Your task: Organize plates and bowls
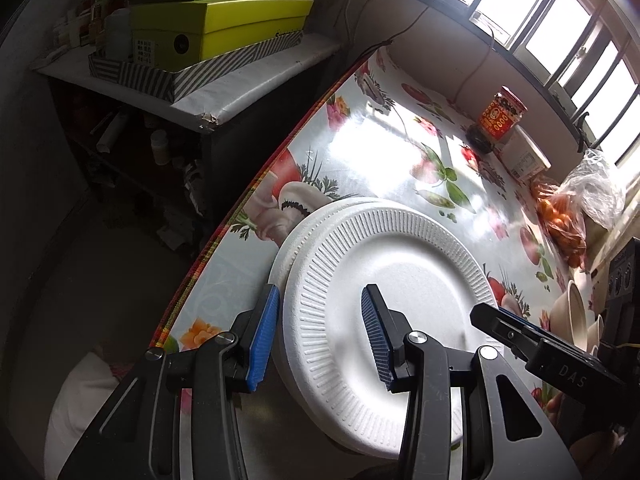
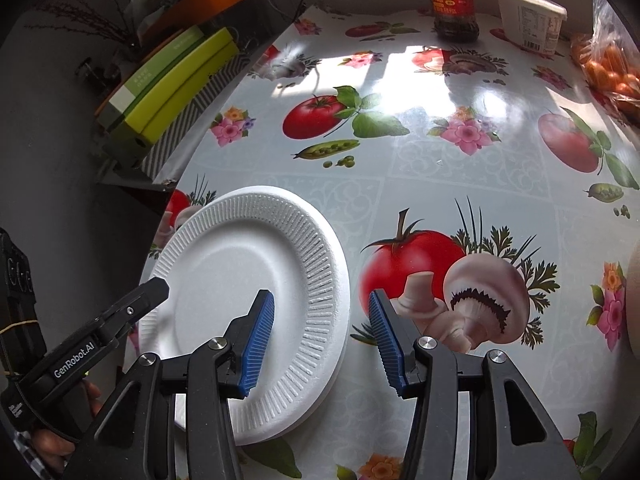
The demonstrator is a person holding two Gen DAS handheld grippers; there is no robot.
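A stack of two white foam plates (image 1: pixel 400 272) lies on the table near its left edge; it also shows in the right wrist view (image 2: pixel 240 272). My left gripper (image 1: pixel 320 332) is open, its jaws on either side of the stack's left rim, just above it. My right gripper (image 2: pixel 320 336) is open, its jaws on either side of the stack's right rim. Beige bowls (image 1: pixel 576 312) sit at the right edge of the left wrist view. Each gripper shows in the other's view: the right one (image 1: pixel 520 340) and the left one (image 2: pixel 100 332).
The table wears a fruit-and-vegetable print cloth (image 2: pixel 440 160). At the far side stand a red-labelled jar (image 2: pixel 452 0), a white tub (image 2: pixel 528 16) and a bag of oranges (image 2: pixel 608 64). Left of the table is a shelf with green boxes (image 1: pixel 216 28).
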